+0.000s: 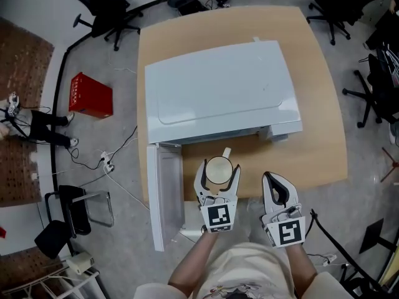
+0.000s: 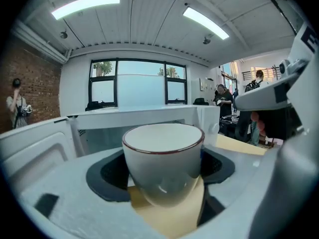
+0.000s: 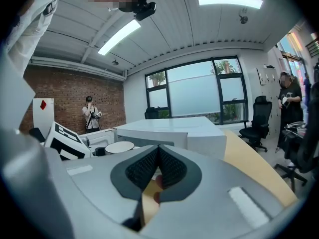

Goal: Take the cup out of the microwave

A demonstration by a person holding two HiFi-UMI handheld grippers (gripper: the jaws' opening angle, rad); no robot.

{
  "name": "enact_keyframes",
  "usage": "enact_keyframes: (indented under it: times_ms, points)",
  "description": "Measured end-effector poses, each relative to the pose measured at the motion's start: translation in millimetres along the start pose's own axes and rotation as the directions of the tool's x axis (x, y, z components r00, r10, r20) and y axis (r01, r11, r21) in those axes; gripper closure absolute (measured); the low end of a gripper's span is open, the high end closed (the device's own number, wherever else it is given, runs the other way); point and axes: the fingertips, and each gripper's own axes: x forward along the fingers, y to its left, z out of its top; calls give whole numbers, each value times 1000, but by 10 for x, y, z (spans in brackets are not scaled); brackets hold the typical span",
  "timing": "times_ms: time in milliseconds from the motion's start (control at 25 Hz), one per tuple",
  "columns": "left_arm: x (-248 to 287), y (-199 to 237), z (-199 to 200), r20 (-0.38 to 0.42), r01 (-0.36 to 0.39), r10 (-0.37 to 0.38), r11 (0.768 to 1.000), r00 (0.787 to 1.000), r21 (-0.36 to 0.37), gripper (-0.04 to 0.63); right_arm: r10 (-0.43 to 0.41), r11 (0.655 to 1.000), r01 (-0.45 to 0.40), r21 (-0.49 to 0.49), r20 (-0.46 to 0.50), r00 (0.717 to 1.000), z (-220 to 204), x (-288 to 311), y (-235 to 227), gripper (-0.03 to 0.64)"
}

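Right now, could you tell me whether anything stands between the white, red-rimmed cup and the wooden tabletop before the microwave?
Nothing visible does: the left gripper holds the white red-rimmed cup outside the white microwave, over bare light-wood tabletop.

White red-rimmed cup [image 1: 218, 170] upright in left gripper [image 1: 219, 167], before open white microwave [image 1: 218, 92].
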Motion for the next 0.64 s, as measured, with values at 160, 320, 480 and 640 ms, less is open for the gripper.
enact_keyframes:
  times_ms: [160, 320, 480, 640]
  points:
    - [-311, -100, 127, 6, 6, -6, 1000, 1000, 2, 199, -2, 1000, 2, -5, -5, 1000, 23, -104, -12, 609]
    - [-602, -198, 256, 7, 16, -16, 1000, 1000, 7, 199, -7, 1000, 7, 0, -1, 1000, 42, -201, -17, 609]
    - [-849, -309, 382, 37, 43, -44, 999, 998, 6, 199, -15, 1000, 15, 9, 9, 1000, 74, -303, -28, 609]
    - [-1064, -304, 529, 96, 37, -33, 999, 995, -36, 199, -7, 1000, 7, -9, -5, 1000, 52, -350, -18, 609]
